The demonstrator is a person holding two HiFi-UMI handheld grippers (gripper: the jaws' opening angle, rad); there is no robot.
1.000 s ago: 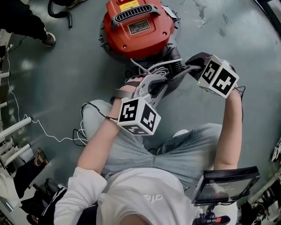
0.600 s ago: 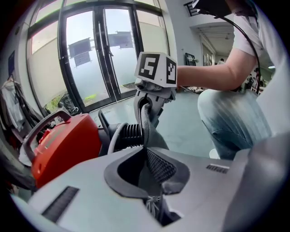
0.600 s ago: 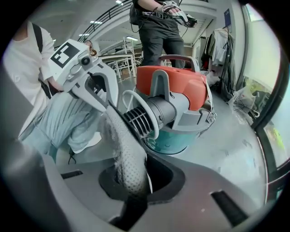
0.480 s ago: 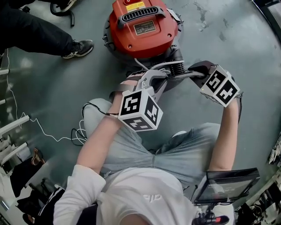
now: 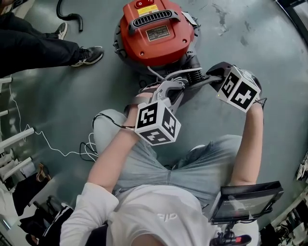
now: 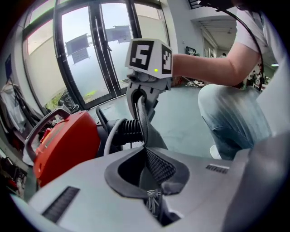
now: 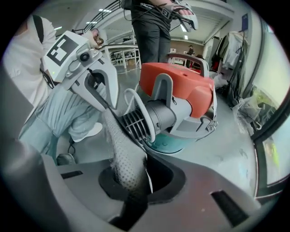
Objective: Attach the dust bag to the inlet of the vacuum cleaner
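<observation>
A red vacuum cleaner (image 5: 156, 33) stands on the grey floor, with its ribbed black inlet (image 5: 192, 74) facing me. A grey mesh dust bag (image 5: 197, 83) is stretched between both grippers just in front of the inlet. My left gripper (image 5: 177, 87) is shut on one end of the bag (image 6: 156, 167), by its drawstring. My right gripper (image 5: 212, 73) is shut on the other end (image 7: 124, 154). In the right gripper view the inlet (image 7: 136, 122) sits just beyond the fabric. Whether the bag touches the inlet is hidden.
A bystander's dark trouser legs and shoes (image 5: 82, 55) stand at the upper left by the vacuum. A black hose (image 5: 67, 12) lies behind them. A white cable (image 5: 48, 141) runs over the floor at left. My knees and a tablet (image 5: 245, 199) fill the lower view.
Both grippers keep their hold and have barely shifted. The bystander's feet have stepped further into view at the upper left.
</observation>
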